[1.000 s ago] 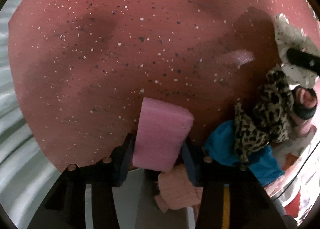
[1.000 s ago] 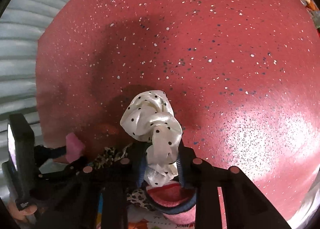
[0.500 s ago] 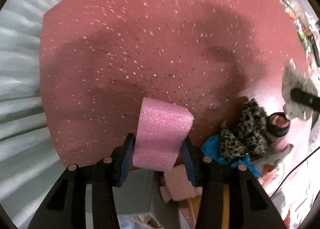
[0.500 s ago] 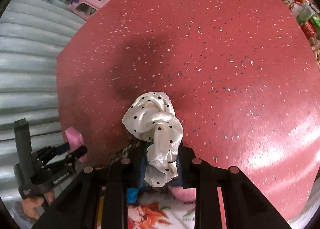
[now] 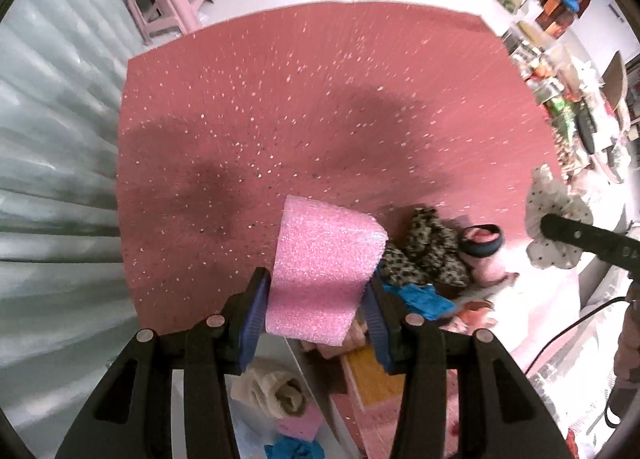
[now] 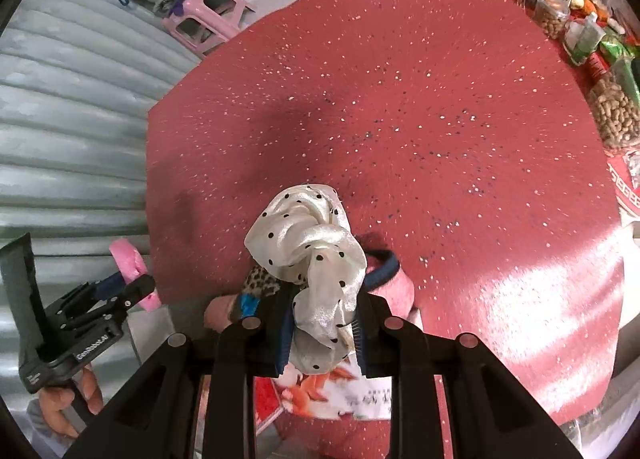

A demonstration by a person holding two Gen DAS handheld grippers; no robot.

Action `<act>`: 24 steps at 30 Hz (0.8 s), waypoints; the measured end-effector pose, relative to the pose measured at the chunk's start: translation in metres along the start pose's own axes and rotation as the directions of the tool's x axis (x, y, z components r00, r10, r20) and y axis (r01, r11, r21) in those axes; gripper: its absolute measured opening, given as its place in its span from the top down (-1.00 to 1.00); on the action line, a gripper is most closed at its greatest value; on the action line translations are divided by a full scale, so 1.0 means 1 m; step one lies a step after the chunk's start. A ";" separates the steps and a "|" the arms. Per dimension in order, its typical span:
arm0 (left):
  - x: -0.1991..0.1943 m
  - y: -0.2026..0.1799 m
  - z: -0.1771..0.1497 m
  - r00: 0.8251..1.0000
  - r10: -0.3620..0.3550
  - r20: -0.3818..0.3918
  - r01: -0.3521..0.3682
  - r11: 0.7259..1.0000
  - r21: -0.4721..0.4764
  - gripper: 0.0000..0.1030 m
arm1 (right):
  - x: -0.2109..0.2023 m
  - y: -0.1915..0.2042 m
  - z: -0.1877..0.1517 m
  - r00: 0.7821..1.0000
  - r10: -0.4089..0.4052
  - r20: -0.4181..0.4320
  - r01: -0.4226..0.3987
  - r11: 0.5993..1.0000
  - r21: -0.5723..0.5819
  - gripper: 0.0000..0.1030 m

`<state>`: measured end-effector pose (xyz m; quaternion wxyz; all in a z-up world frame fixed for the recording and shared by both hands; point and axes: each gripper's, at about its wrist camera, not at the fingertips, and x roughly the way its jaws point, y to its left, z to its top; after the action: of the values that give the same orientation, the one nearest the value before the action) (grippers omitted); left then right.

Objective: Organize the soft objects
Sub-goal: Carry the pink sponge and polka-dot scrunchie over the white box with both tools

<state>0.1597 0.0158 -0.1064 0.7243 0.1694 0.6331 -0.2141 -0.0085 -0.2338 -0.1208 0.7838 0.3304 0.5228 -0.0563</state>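
Both wrist cameras look steeply down from well above, sharing the red speckled table (image 5: 280, 107) (image 6: 440, 107); each view catches the other gripper at its edge.

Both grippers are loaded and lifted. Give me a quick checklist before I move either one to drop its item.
1. Left gripper shut on pink sponge: ok.
2. Right gripper shut on polka-dot scrunchie: ok.
3. Sponge clear of red table: ok.
4. Grippers apart from each other: ok.
5. Leopard scrunchie and blue cloth not snagged: ok.
6. Drop spot chosen: cannot tell.
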 end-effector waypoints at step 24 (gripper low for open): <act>-0.070 -0.049 -0.093 0.986 -0.128 0.107 0.120 0.990 0.079 0.05 | -0.051 0.006 -0.092 0.997 -0.069 0.030 0.069 0.998 0.006 0.49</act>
<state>0.0478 0.0295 -0.0491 0.7372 0.1435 0.5928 -0.2907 -0.1007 -0.1898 -0.0957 0.7884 0.3132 0.5219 -0.0895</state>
